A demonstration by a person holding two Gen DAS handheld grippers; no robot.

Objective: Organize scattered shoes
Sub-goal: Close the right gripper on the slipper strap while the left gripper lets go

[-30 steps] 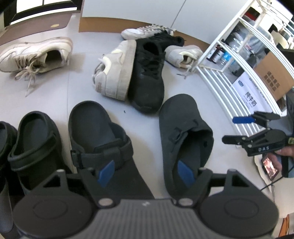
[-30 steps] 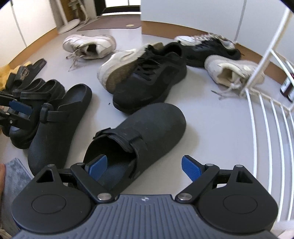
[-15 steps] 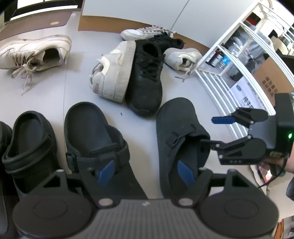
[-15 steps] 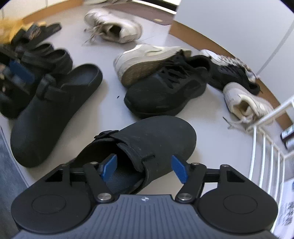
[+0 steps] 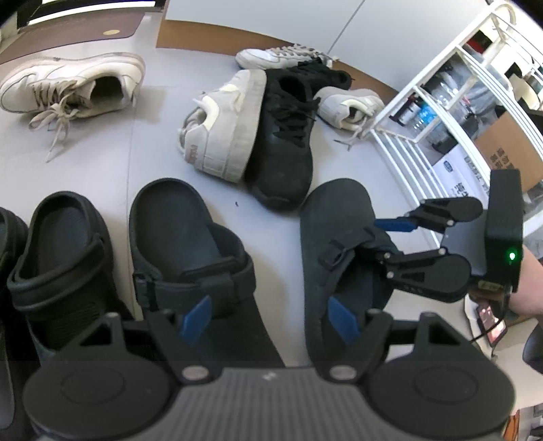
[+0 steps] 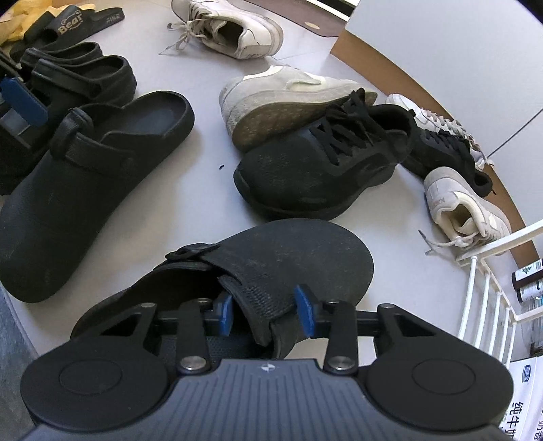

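Two black clogs lie side by side on the grey floor. My right gripper (image 6: 264,311) has one pad inside the right clog (image 6: 288,251) and one outside. Its jaws are closing and the pads touch the upper's side wall by the strap. The left wrist view shows that right gripper (image 5: 387,241) reaching into the same clog (image 5: 339,217) from the right. My left gripper (image 5: 269,319) stands open above the gap between this clog and the left clog (image 5: 190,244), holding nothing. One blue pad of its fingers (image 6: 23,98) shows at the left edge.
A black sneaker (image 6: 325,166) and a grey-white sneaker on its side (image 6: 288,101) lie just beyond the clogs. More white sneakers (image 6: 234,30) lie farther back. Black sandals (image 5: 57,244) sit left of the clogs. A white wire rack (image 5: 407,135) stands on the right.
My right gripper rolled and came down onto the right clog, and its jaws narrowed from wide open to touching the upper's wall. The left gripper stayed about where it was.
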